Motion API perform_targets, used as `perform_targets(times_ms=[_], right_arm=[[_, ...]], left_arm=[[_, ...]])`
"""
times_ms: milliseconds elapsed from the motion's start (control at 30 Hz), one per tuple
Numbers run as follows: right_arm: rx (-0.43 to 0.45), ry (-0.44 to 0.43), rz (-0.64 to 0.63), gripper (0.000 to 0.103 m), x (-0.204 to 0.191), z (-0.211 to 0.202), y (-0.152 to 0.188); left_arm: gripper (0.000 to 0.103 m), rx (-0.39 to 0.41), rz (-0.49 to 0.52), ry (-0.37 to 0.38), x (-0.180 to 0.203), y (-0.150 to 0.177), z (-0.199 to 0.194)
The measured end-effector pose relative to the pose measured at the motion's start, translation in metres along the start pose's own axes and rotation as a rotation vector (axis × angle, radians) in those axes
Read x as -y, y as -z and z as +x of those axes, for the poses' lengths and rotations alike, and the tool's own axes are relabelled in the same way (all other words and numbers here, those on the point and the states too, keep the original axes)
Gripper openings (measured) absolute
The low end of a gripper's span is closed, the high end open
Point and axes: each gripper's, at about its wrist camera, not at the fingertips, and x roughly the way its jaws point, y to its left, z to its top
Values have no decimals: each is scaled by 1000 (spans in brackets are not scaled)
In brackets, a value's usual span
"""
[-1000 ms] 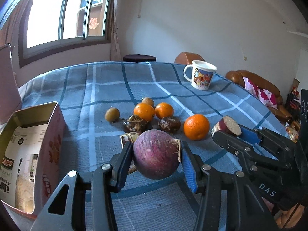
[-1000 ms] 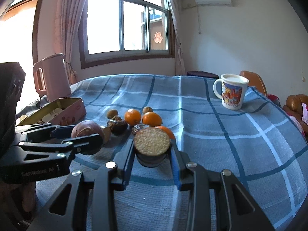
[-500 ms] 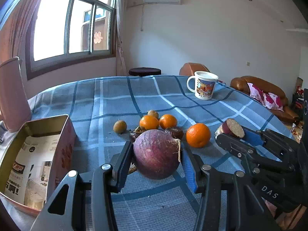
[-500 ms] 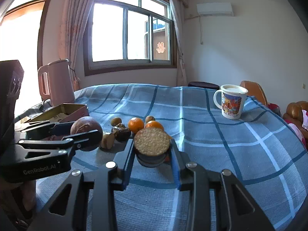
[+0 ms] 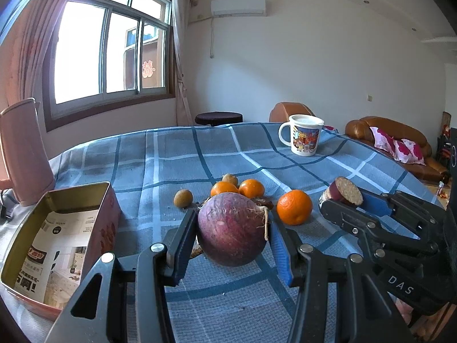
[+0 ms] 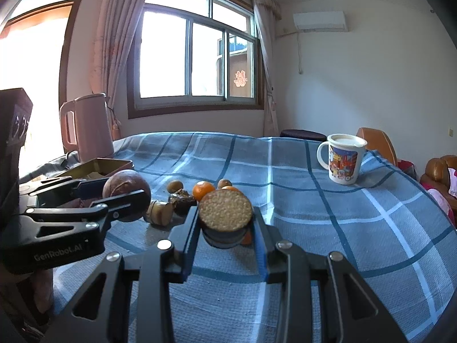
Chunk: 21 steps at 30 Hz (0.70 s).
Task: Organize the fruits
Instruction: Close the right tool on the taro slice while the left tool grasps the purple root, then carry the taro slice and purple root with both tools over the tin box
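Step in hand: both grippers loaded and held above the tabletop; reads as carry phase, items lifted but not yet placed.
Left gripper (image 5: 232,245): jaws clamped on a round purple root (image 5: 232,228), lower centre of the left view, clear of the cloth.
Right gripper (image 6: 225,234): jaws clamped on a cut tuber piece (image 6: 225,210), speckled cut face toward the camera, centre of the right view.
Remaining fruit: three oranges (image 5: 294,207) and two small brown fruits (image 5: 182,198) clustered mid-frame on the cloth; dark husky pieces among them, too obscured to identify.
Tin (image 5: 57,245): open, rectangular, lower left of the left view; printed paper inside, no produce seen in it.
Next move (judgement): tin is the likely destination. Left load sits nearest it; would need swinging toward frame left, over the rim, lowering, then release. The root is wide, so centre it over the opening. Right load to follow or go to a separate spot; sorting rule unclear from here.
Risk (judgement): round root could roll on release.
Tabletop (image 5: 200,154): blue plaid cloth, slightly wrinkled.
Other items: mug (image 5: 304,135) upper right; pink kettle (image 6: 87,127) at the left edge.
Room: large window with curtains, wall air conditioner, brown sofa at right, dark stool beyond the tabletop.
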Motion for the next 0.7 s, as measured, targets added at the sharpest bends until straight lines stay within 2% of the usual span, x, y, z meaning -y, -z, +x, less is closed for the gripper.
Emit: perform_targets(times_ms=[700], right_arm=[[75, -10, -32, 38, -4, -12, 2]], left_arm=[[51, 57, 24, -27, 4, 2, -12]])
